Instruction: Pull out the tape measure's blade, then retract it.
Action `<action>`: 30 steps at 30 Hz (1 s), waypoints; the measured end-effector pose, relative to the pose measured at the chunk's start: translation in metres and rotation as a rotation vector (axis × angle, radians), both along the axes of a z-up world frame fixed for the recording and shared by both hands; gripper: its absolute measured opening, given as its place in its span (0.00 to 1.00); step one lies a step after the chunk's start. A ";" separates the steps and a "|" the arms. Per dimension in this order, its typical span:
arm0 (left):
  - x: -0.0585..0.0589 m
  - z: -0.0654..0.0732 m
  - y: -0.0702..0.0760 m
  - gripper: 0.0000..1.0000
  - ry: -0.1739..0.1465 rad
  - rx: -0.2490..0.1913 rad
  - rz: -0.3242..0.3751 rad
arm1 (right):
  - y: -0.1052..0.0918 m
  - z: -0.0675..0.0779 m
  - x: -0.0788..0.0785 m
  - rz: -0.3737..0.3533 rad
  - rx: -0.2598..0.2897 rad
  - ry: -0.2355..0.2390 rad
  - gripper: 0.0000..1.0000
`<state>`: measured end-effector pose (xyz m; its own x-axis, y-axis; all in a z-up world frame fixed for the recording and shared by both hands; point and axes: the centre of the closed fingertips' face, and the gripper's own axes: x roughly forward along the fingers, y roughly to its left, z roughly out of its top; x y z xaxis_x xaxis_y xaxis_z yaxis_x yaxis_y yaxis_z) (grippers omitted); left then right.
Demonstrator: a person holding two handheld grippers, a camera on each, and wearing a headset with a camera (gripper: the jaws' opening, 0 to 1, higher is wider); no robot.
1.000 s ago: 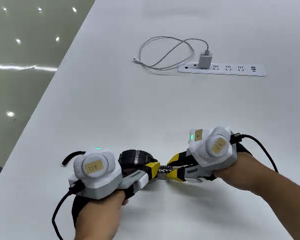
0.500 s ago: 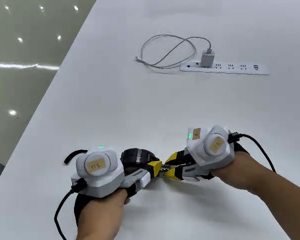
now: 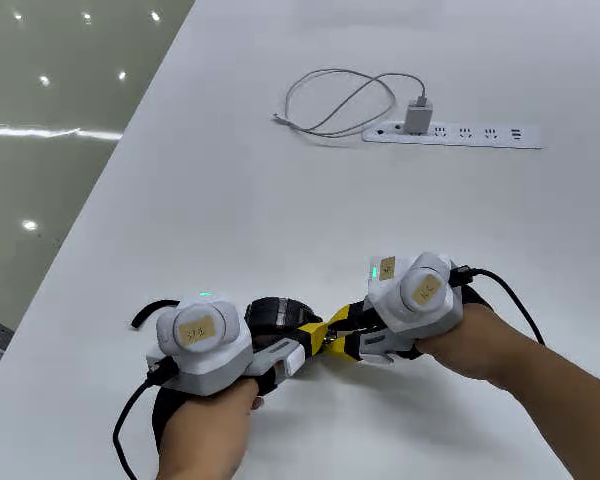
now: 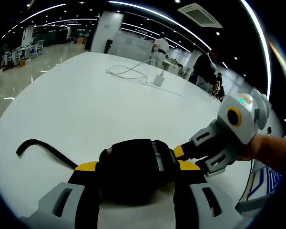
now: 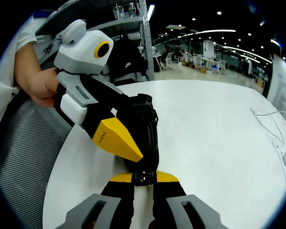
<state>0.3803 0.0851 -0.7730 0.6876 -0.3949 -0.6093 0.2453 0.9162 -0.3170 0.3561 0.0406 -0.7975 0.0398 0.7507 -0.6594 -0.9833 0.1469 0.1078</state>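
Right hand-held gripper [image 3: 332,338] has crept in toward the tape measure [image 3: 273,314] since a second ago, so barely any blade shows. Left hand-held gripper [image 4: 137,168] is clamped round the black case, low over the counter [image 3: 280,220]; the right one's jaws are pinched on the blade tip [image 5: 144,178]. Looks like the tail end of retracting: next, ease the tip home and let go.

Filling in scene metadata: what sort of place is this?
Probably a big open-plan office or lab hall: a long white table with a power strip, strip ceiling lights overhead, and desks and chairs plus a metal shelving rack behind.
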 end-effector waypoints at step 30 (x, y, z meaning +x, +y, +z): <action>-0.003 -0.001 -0.005 0.60 -0.045 0.081 -0.068 | -0.007 -0.001 0.001 -0.040 -0.011 0.023 0.18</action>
<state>0.3775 0.0802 -0.7737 0.6885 -0.3921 -0.6101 0.3200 0.9192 -0.2296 0.3573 0.0337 -0.7980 0.0550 0.7415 -0.6687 -0.9738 0.1878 0.1282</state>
